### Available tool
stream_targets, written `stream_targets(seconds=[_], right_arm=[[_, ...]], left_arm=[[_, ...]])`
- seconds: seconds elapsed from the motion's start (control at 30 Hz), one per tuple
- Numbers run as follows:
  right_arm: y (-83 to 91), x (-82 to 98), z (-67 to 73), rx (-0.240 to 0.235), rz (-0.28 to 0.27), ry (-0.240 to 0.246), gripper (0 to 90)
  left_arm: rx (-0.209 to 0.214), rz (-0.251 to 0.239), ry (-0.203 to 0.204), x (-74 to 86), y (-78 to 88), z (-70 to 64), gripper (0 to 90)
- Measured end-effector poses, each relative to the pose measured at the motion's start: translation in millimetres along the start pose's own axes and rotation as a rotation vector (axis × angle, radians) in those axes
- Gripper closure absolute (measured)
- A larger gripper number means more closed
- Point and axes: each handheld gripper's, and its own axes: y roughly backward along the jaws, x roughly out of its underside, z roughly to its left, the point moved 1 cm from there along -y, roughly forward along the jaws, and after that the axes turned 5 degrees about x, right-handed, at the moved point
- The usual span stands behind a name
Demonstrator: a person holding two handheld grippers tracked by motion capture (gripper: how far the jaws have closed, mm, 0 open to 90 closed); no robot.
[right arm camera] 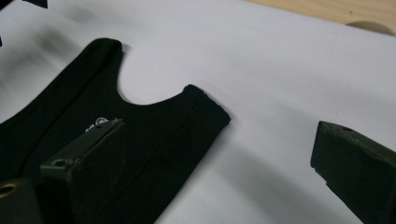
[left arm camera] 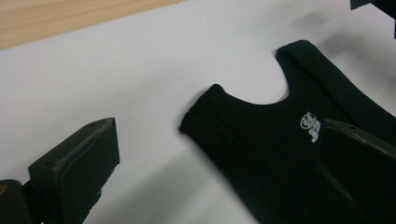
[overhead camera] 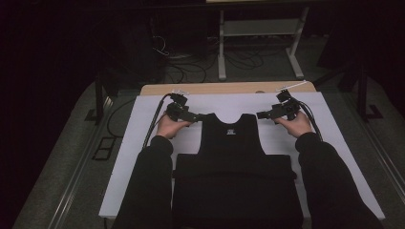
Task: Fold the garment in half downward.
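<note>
A black sleeveless top (overhead camera: 232, 157) lies flat on the white sheet (overhead camera: 133, 157), neck toward the far edge, its lower part folded up into a thick band. A small white logo (left arm camera: 310, 124) sits below the neckline. My left gripper (overhead camera: 199, 116) is open at the top's left shoulder strap (left arm camera: 210, 112), which lies between the jaws, low over the sheet. My right gripper (overhead camera: 261, 115) is open at the right shoulder strap (right arm camera: 205, 112), one jaw over the fabric and one over bare sheet. Neither gripper holds anything.
The white sheet covers most of the wooden table (overhead camera: 215, 88), whose bare far edge shows beyond it. Behind the table stand a white metal frame (overhead camera: 222, 47) and loose cables (overhead camera: 191, 67) on the dark floor. The person's black sleeves (overhead camera: 148, 181) flank the garment.
</note>
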Motion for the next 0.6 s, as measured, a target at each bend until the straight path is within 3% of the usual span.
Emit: stream_targets(seconds=[0.17, 0.23, 0.27, 0.47, 0.6], right_arm=[[-5.5, 0.7, 1.7, 0.012, 0.007, -0.013, 8.5], [-7.7, 1.2, 2.5, 0.006, 0.006, -0.021, 10.0], [-9.3, 1.8, 3.4, -0.001, 0.010, -0.025, 11.2], [-21.2, 5.5, 11.4, -0.010, 0.028, -0.008, 13.9], [-28.9, 6.9, 17.1, -0.003, 0.028, -0.008, 15.4]], left_arm=[[0.001, -0.014, 0.023, 3.2, -11.8, -3.5, 1.8], [0.002, -0.011, 0.014, 3.5, -12.6, -2.8, 3.4], [0.000, -0.026, 0.031, 3.7, -14.0, -3.8, 4.5], [-0.007, 0.013, 0.024, 8.9, -18.0, -1.5, 10.5], [-0.003, 0.011, 0.046, 13.1, -23.4, -0.9, 12.8]])
